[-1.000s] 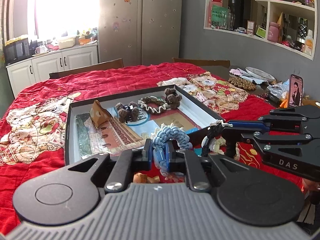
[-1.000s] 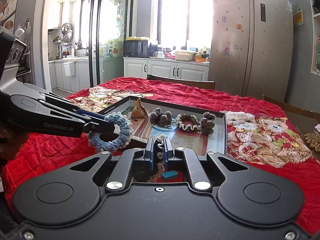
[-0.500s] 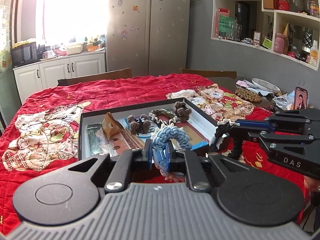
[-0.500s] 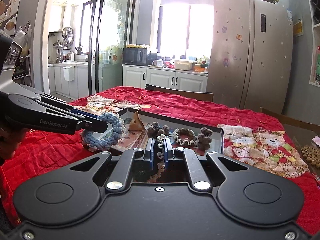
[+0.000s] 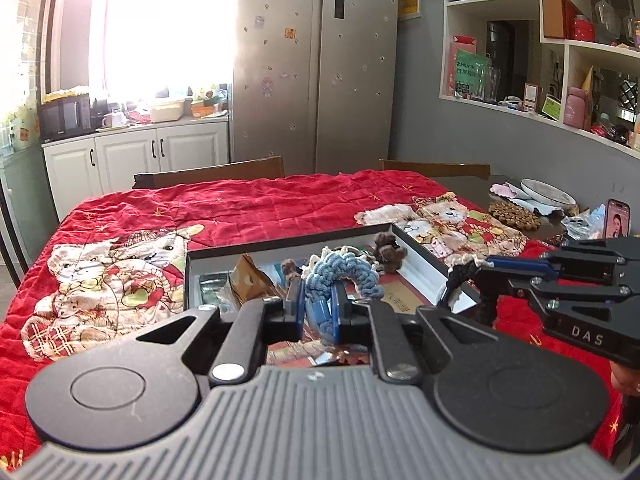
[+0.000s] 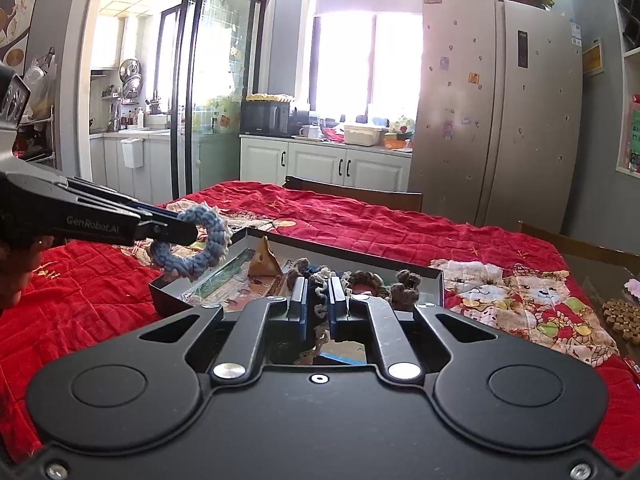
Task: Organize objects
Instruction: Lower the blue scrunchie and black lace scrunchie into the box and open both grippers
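Here, the left gripper is pinching a blue crocheted ring at frame centre; the right gripper is clamping a brown-and-cream crocheted piece above the box.

— What do your tools look like?
— My left hand-held gripper is black, with blue-lined fingers, a ribbed grey housing, two round discs and silver screws. Its side reads "GenRobot.AI" in grey.
— And the other?
— My right hand-held gripper is the same build with a smooth black housing; its side reads "DAS".
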A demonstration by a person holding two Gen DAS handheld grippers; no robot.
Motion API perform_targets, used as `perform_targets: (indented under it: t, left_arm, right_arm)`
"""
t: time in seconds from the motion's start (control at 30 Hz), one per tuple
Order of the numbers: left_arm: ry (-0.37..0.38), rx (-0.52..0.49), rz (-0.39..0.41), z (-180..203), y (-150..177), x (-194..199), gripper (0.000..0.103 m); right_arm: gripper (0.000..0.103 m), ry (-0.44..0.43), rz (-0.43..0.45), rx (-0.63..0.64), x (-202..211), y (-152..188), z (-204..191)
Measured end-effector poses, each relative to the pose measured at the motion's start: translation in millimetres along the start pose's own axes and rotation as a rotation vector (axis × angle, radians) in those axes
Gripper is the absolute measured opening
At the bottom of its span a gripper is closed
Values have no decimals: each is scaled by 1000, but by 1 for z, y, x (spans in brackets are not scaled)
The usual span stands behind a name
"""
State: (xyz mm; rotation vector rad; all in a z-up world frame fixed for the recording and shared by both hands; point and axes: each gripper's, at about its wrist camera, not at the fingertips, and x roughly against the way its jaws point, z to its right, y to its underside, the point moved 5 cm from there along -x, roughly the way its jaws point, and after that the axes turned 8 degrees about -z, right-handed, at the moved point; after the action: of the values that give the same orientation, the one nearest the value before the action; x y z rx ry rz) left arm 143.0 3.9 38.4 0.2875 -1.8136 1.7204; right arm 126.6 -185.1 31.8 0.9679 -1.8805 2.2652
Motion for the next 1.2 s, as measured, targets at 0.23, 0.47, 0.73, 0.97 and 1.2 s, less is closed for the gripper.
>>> perform_targets:
  t: [0.23, 0.47, 0.73, 0.97, 1.2]
  left_arm:
    - [-11, 14, 4, -7, -5, -5, 15]
    - [-25, 31, -9, -13, -10, -20, 15]
    - [-37, 70, -51, -25, -14, -53, 15]
    - [-32, 112, -105, -34, -9, -90, 15]
    - [-31, 162, -129, -48, -1, -110, 15]
  right_arm:
    - [10, 12, 9, -24, -10, -8, 9]
    - [10, 41, 19, -46, -28, -24, 21]
    - [10, 51, -13, -102, -69, -38, 42]
    - [10, 31, -32, -182, -113, -40, 57]
    - [10, 0, -46, -247, -149, -33, 66]
